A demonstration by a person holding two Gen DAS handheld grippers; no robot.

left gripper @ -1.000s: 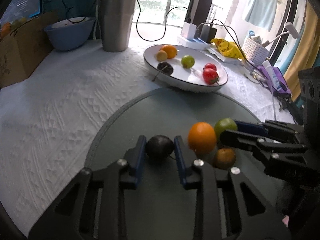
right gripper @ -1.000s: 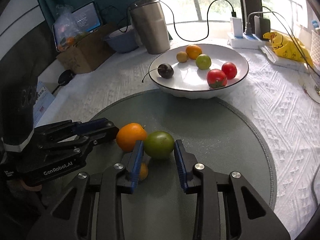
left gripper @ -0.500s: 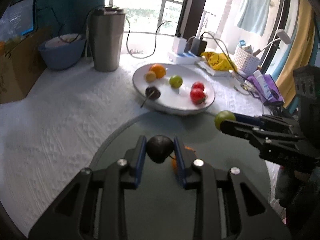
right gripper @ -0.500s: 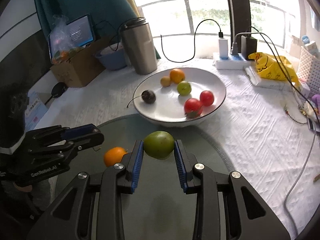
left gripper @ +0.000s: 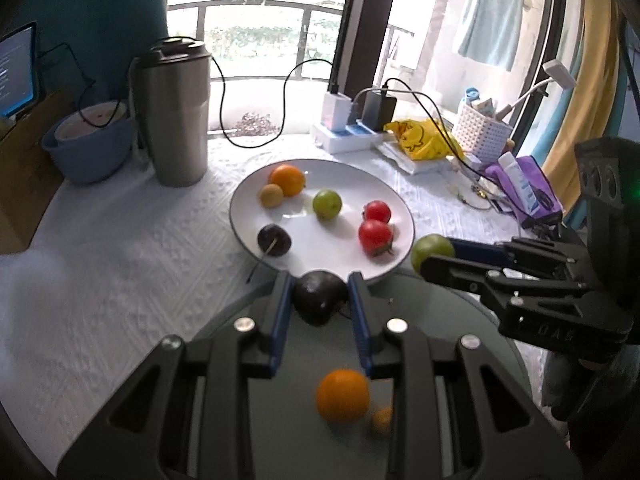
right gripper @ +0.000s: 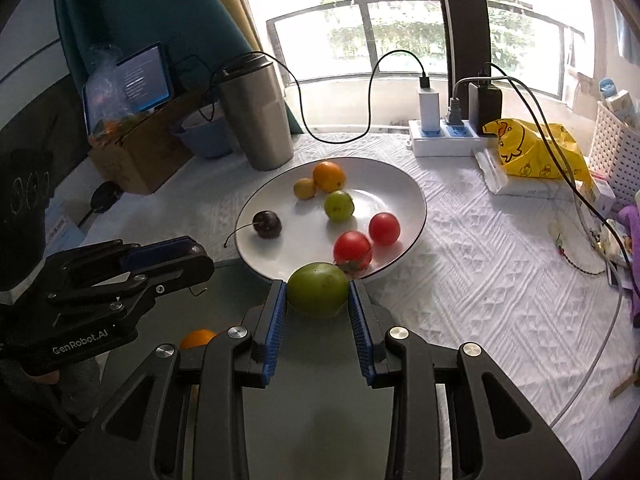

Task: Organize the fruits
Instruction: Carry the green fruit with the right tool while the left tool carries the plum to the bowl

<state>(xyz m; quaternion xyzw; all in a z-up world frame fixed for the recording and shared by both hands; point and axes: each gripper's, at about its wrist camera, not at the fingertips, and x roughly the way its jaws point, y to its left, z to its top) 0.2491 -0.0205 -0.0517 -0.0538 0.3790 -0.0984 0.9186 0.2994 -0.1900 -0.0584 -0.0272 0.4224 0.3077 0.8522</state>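
The one line of writing I can read is "GenRobot.AI" on the side of my left tongs (right gripper: pixel 200 264), seen at nine o'clock in the right wrist view; the tablet screen (right gripper: pixel 140 80) behind shows text too small to make out. My left tongs (left gripper: pixel 318 300) are clamped on a dark fruit (left gripper: pixel 319 297), and my right tongs (right gripper: pixel 318 300) are clamped on a green fruit (right gripper: pixel 318 289); both are held just at the near rim of the white plate (left gripper: pixel 400 200). The left view alone shows a hanging towel (left gripper: pixel 490 26) at one o'clock and a loose orange (left gripper: pixel 343 396) on the grey round mat (left gripper: pixel 460 320) below. The right view alone shows the cardboard box (right gripper: pixel 140 152). The counter (right gripper: pixel 480 260) wears a white textured cloth, with a steel tumbler (left gripper: pixel 174 112) at eleven o'clock and a window with a railing behind.
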